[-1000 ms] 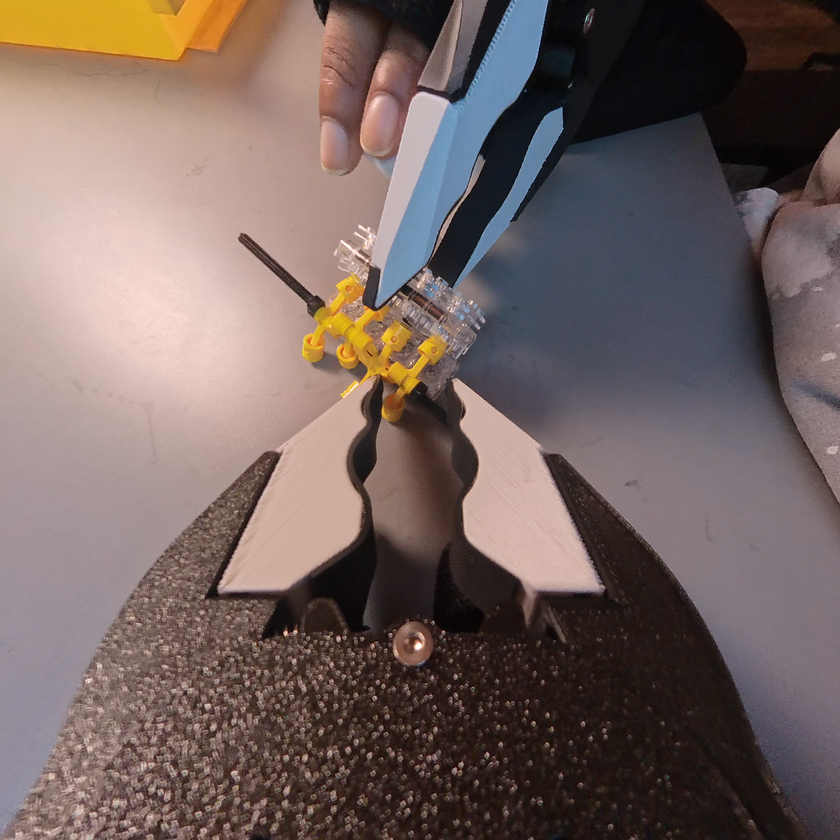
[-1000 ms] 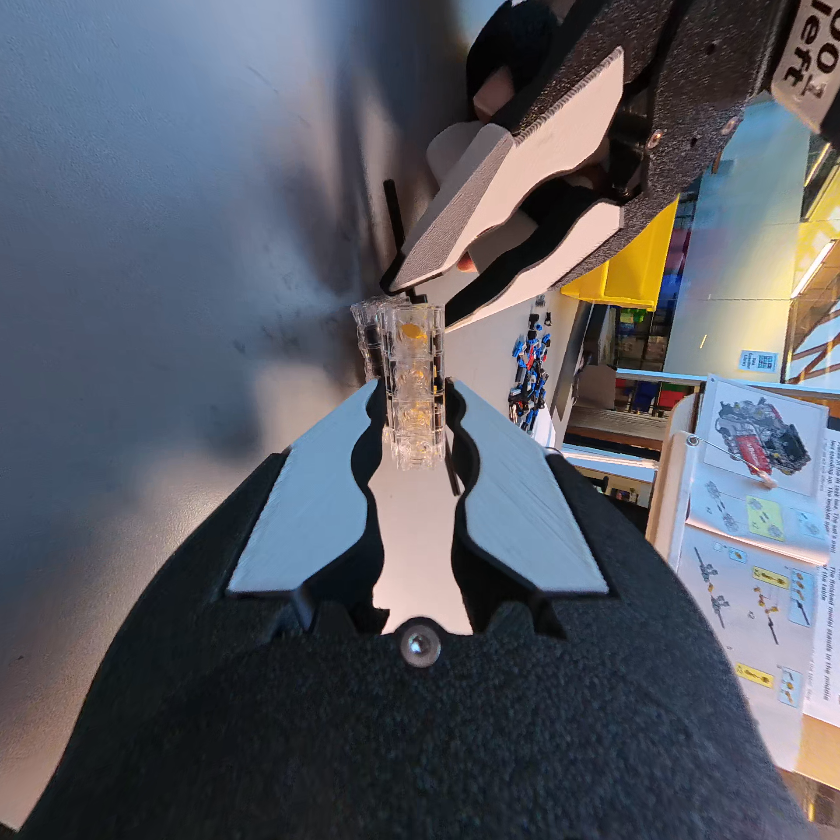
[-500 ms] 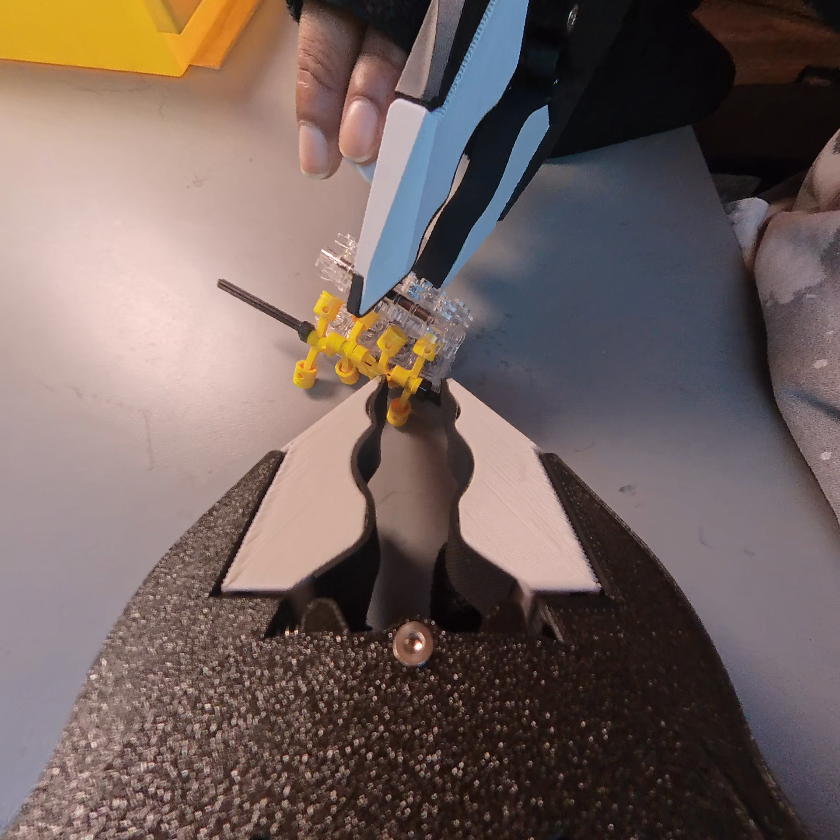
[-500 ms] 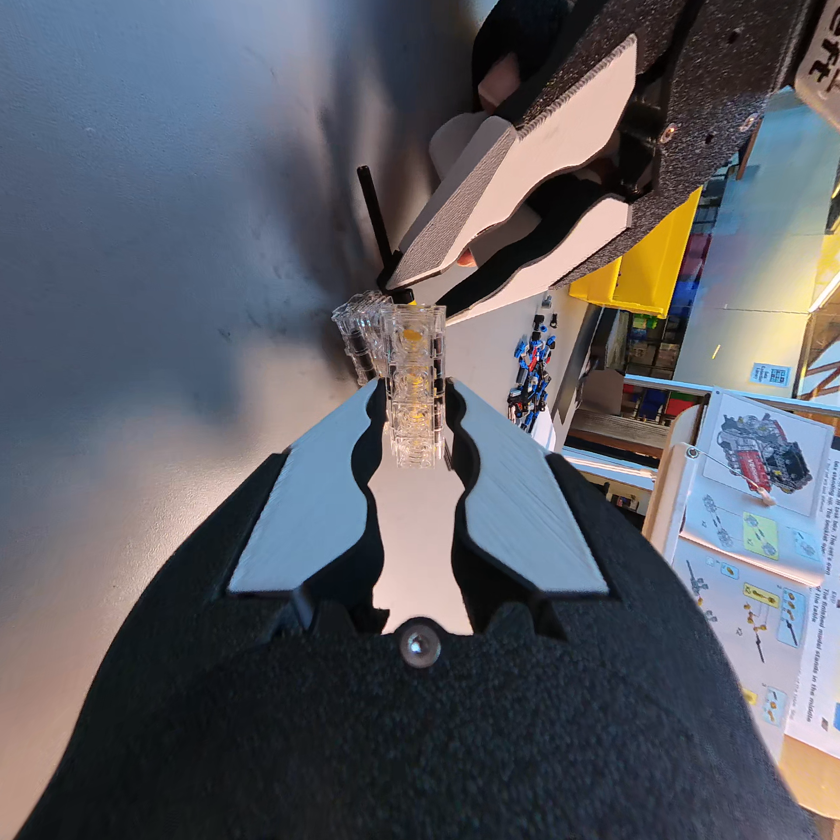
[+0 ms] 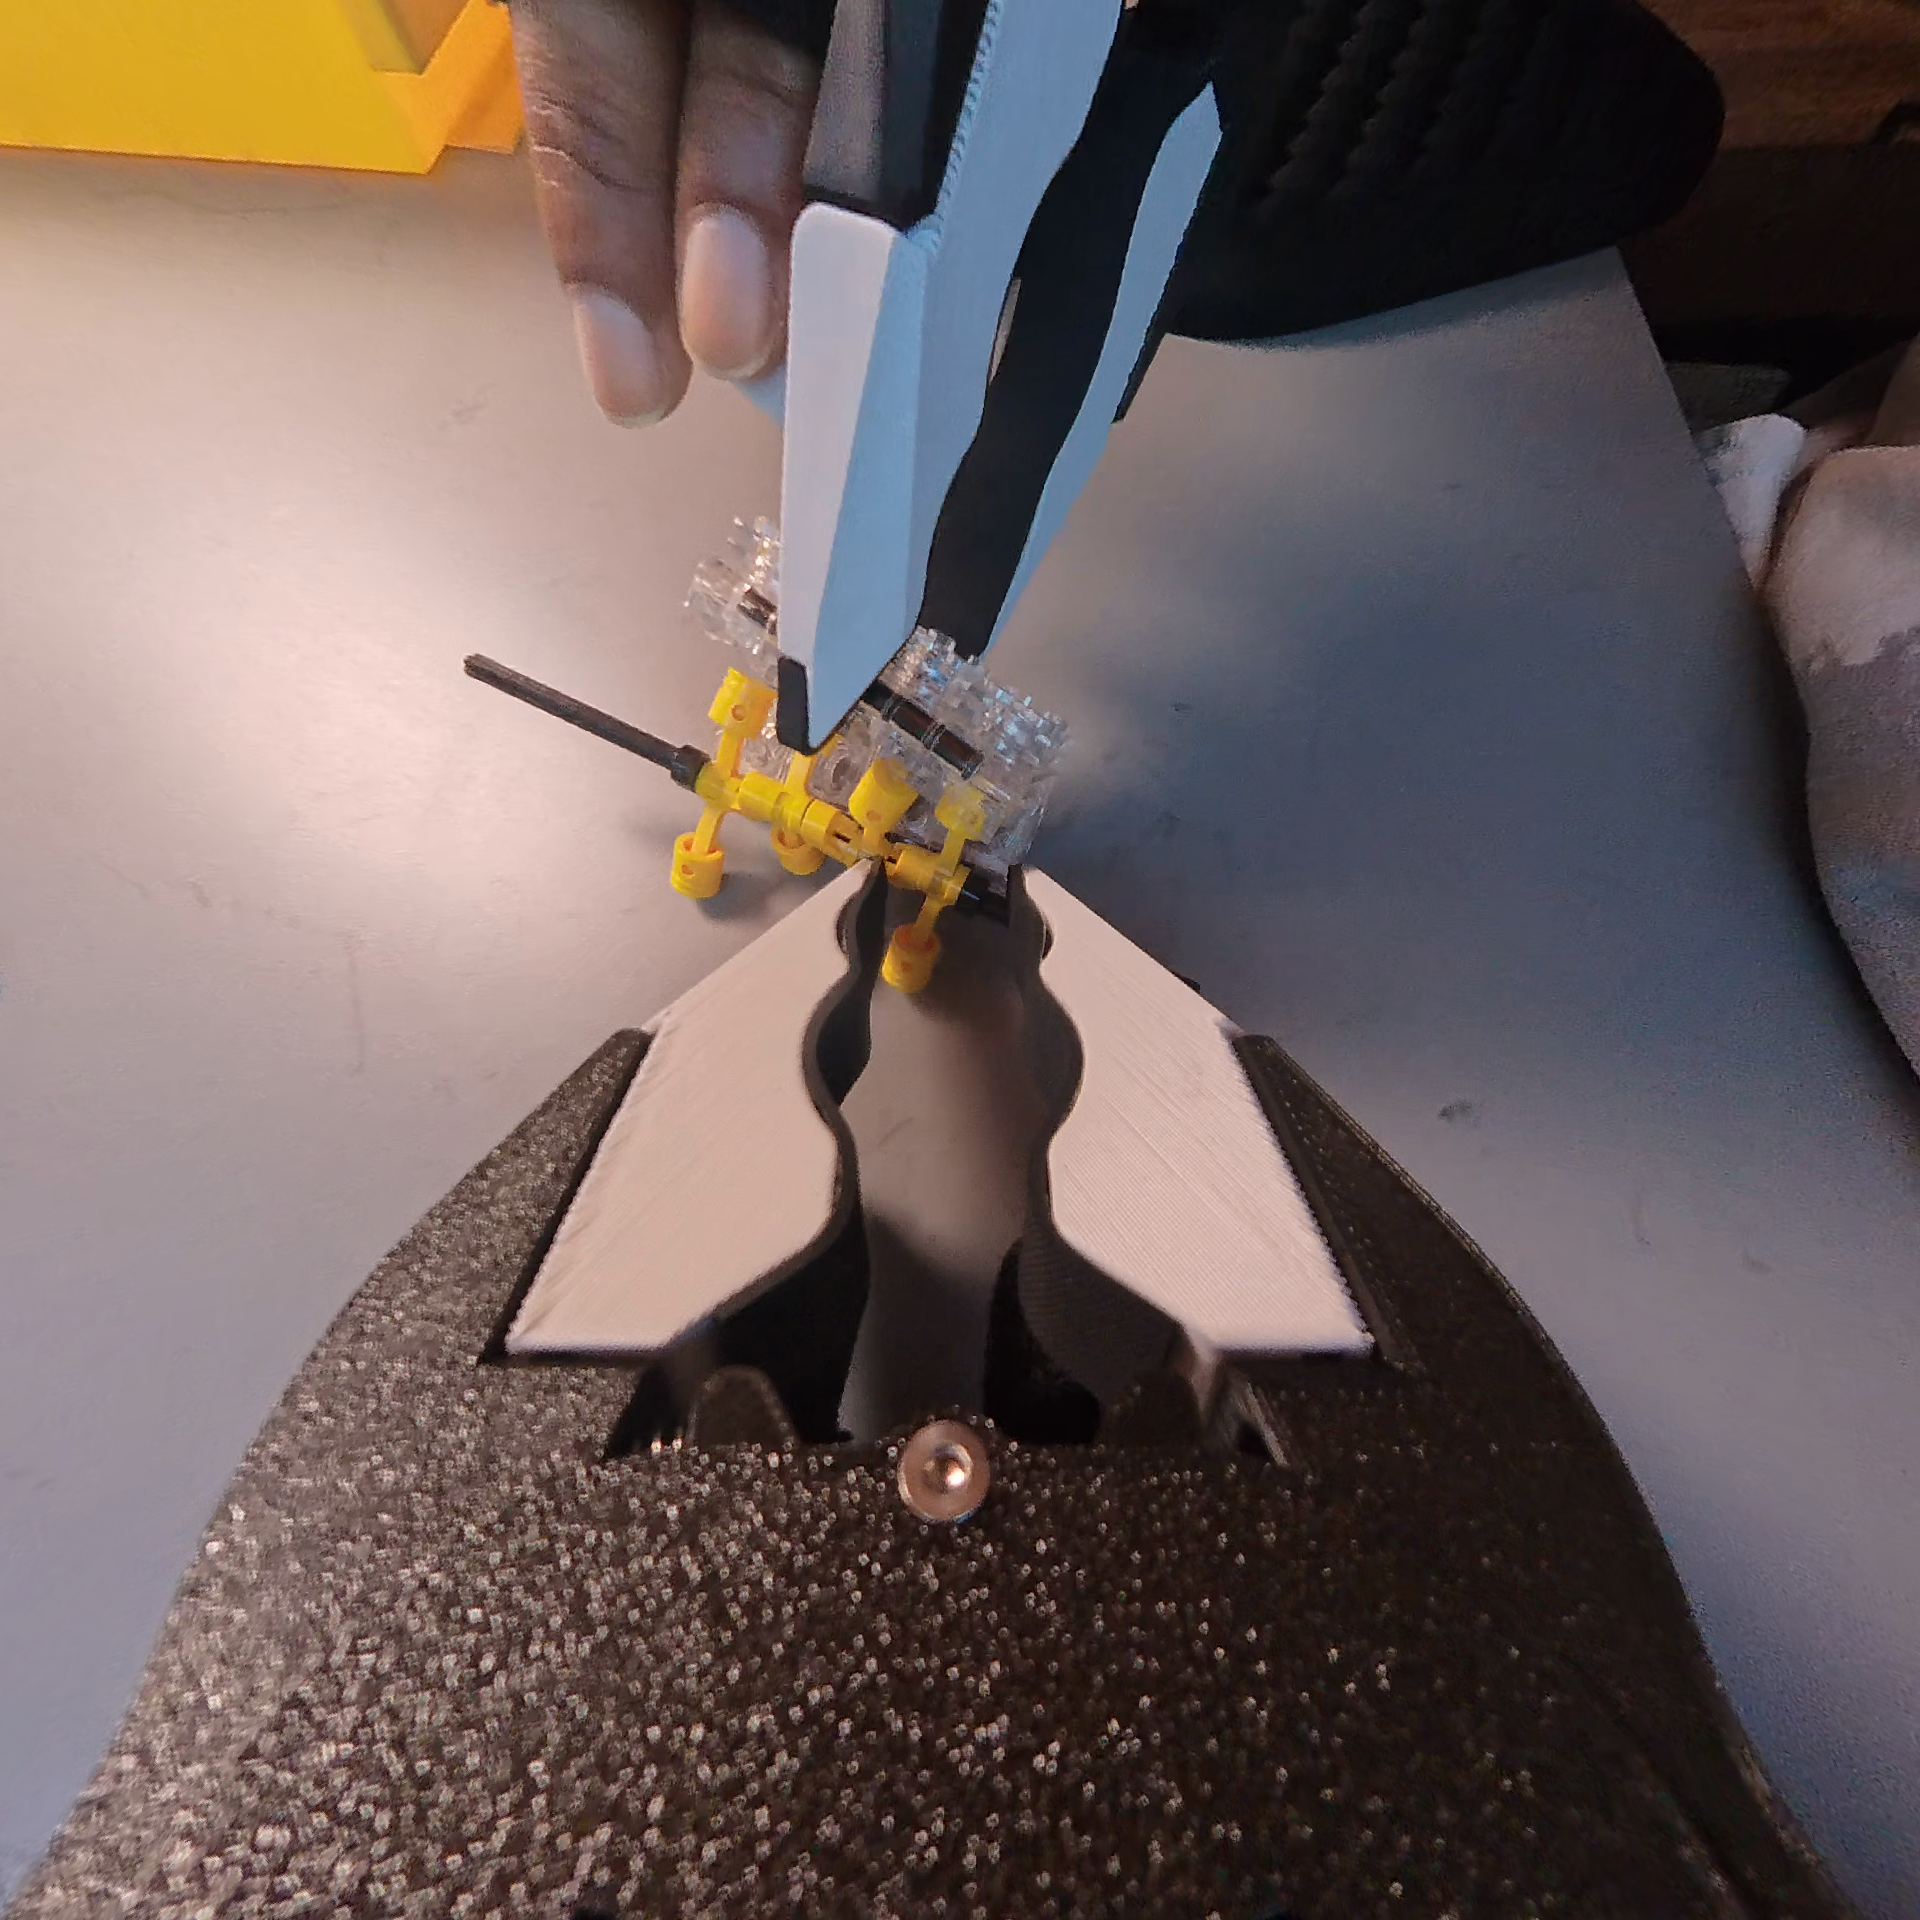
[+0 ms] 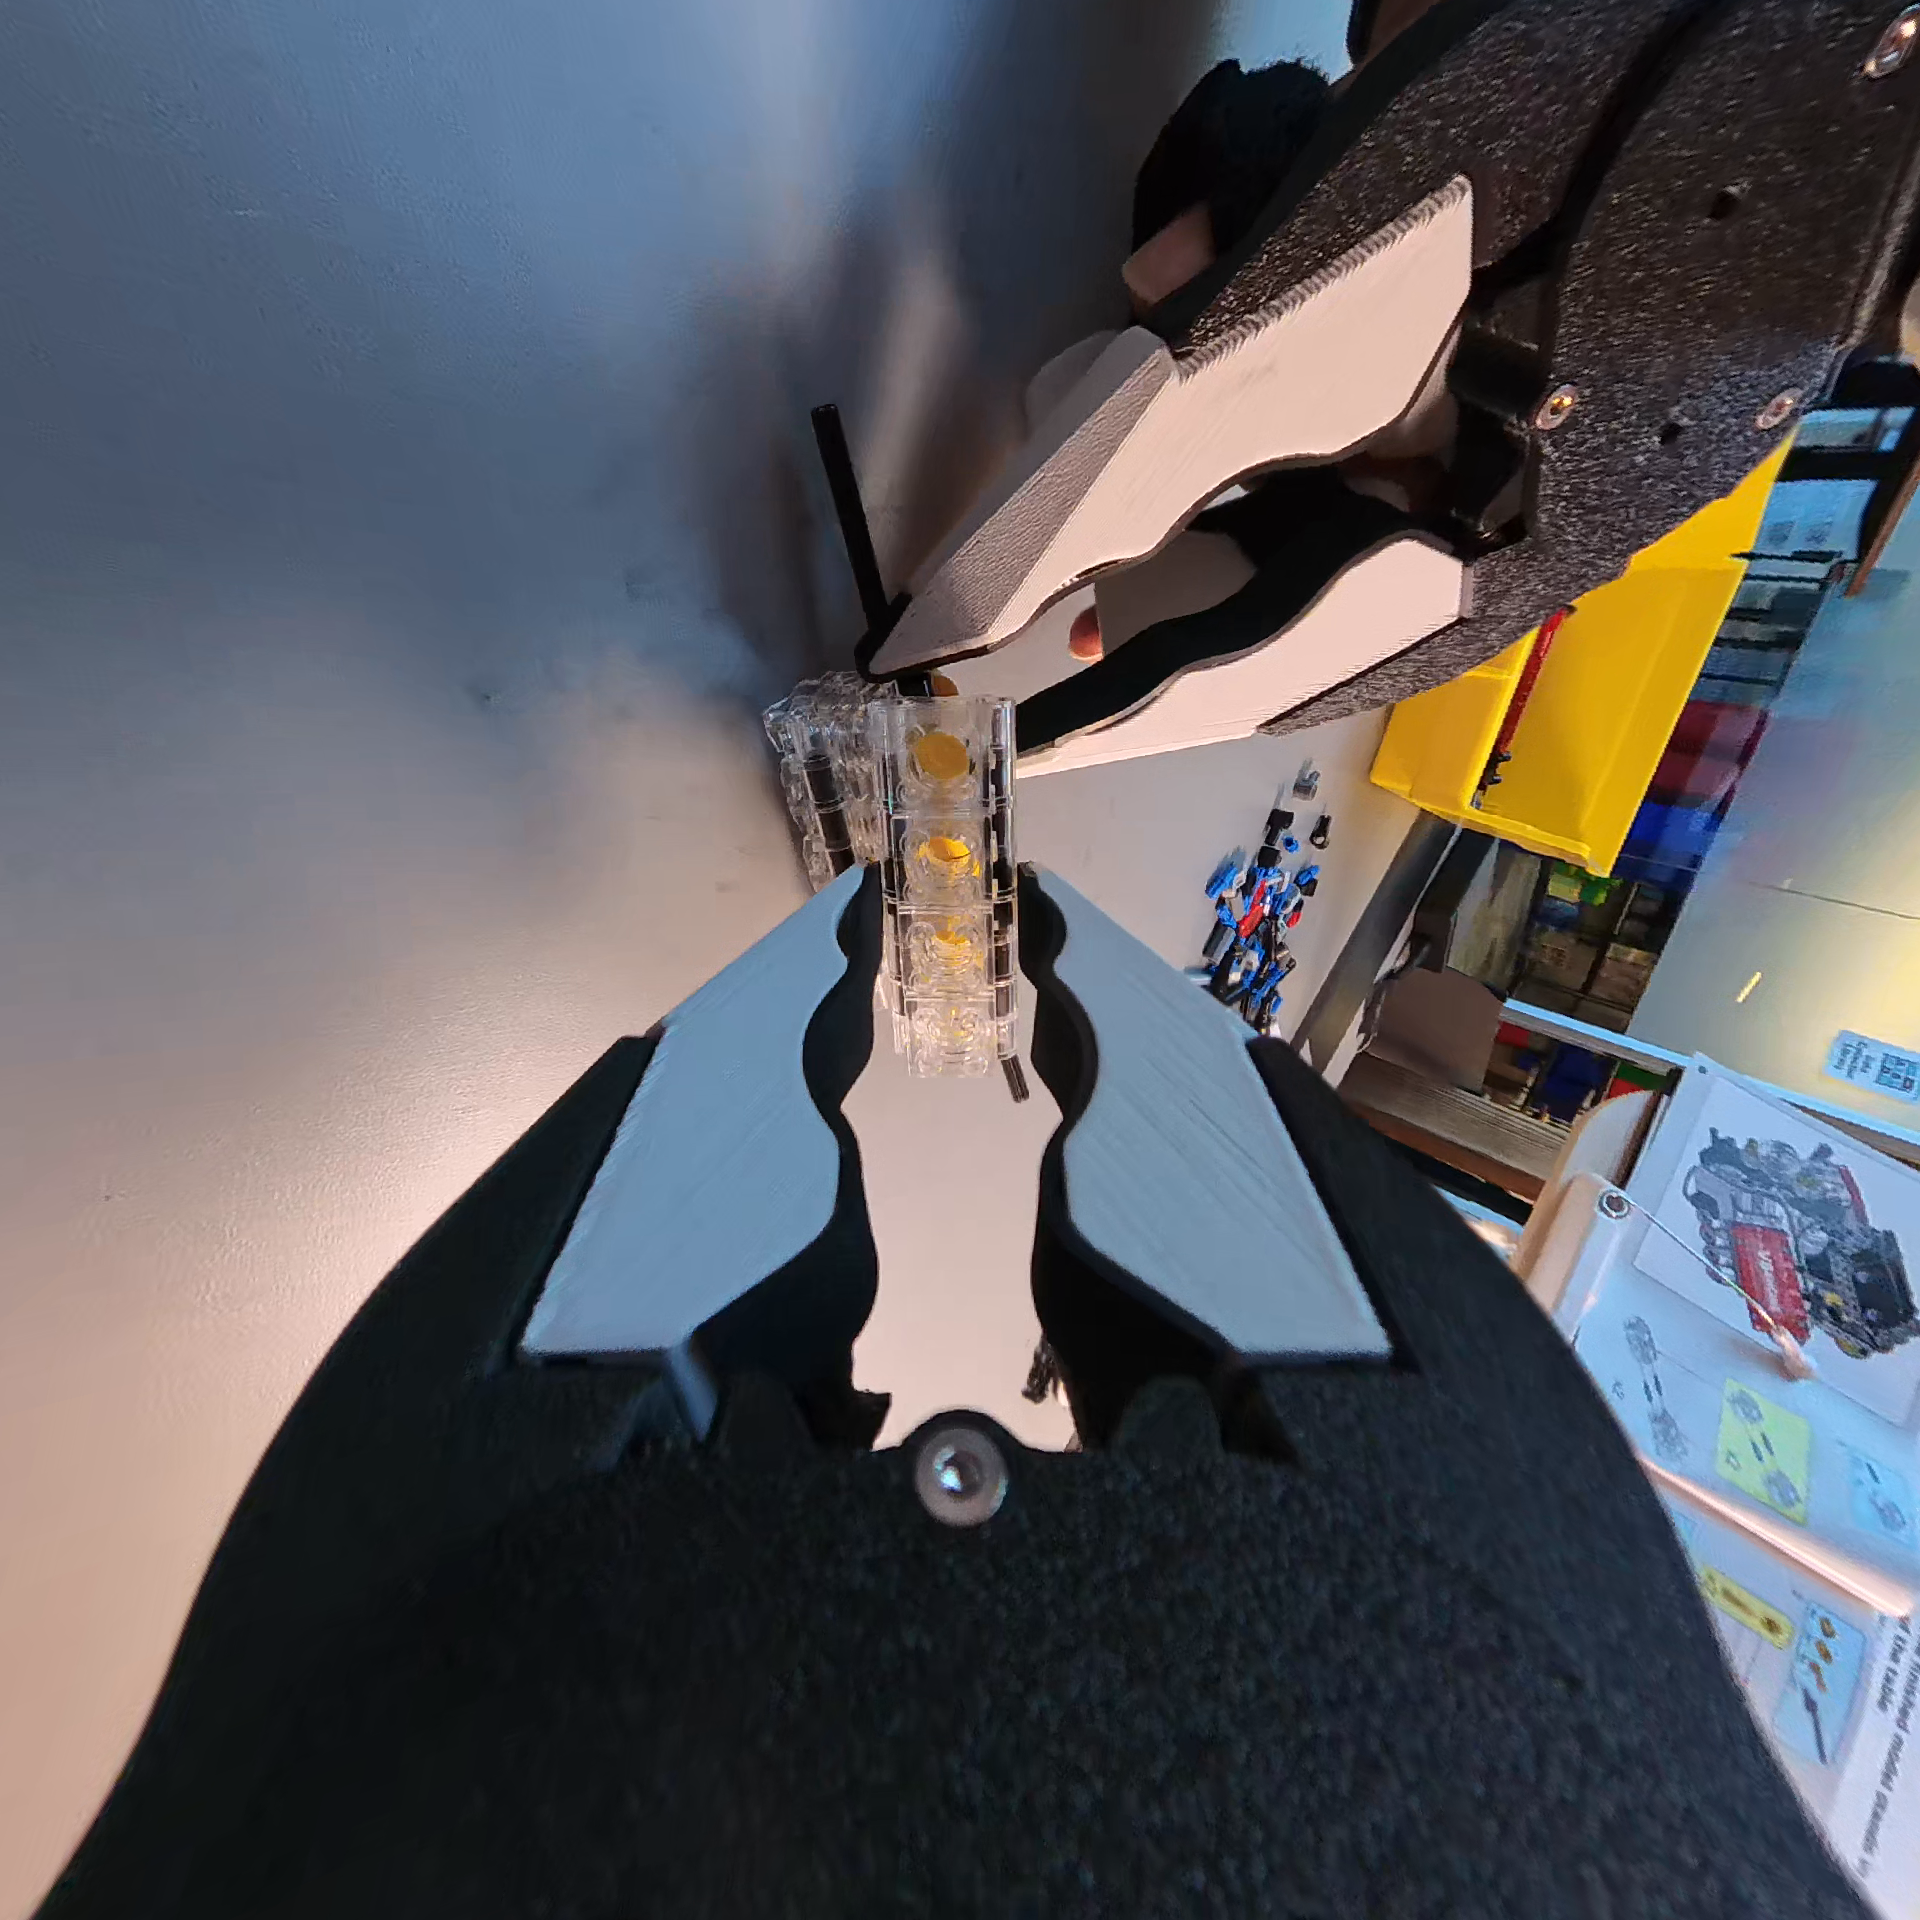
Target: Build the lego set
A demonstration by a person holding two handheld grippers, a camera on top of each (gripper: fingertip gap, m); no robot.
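Note:
A clear lego engine block (image 6: 945,810) with yellow pistons inside sits between the fingers of my right gripper (image 6: 945,873), which is shut on it. In the left wrist view the right gripper (image 5: 894,691) comes down from above onto the block (image 5: 977,727). A yellow crankshaft with hanging pistons (image 5: 790,821) runs along the block's underside. A black axle (image 5: 571,707) sticks out to the left. My left gripper (image 5: 945,881) is closed narrowly on the assembly's near end. It shows in the right wrist view (image 6: 951,707) at the block's far end, beside the axle (image 6: 847,520).
The grey table (image 5: 312,1039) lies just under the assembly. A yellow bin (image 5: 260,83) stands at the back left. A grey cloth (image 5: 1849,675) lies at the right edge. Instruction sheets (image 6: 1766,1351) and loose blue and black pieces (image 6: 1257,914) show beyond. A person's fingers (image 5: 665,208) hold the right gripper.
Both grippers have turned with the assembly between them. The black axle now lies flatter toward the left and shows longer in the right wrist view. Neither grip has changed.

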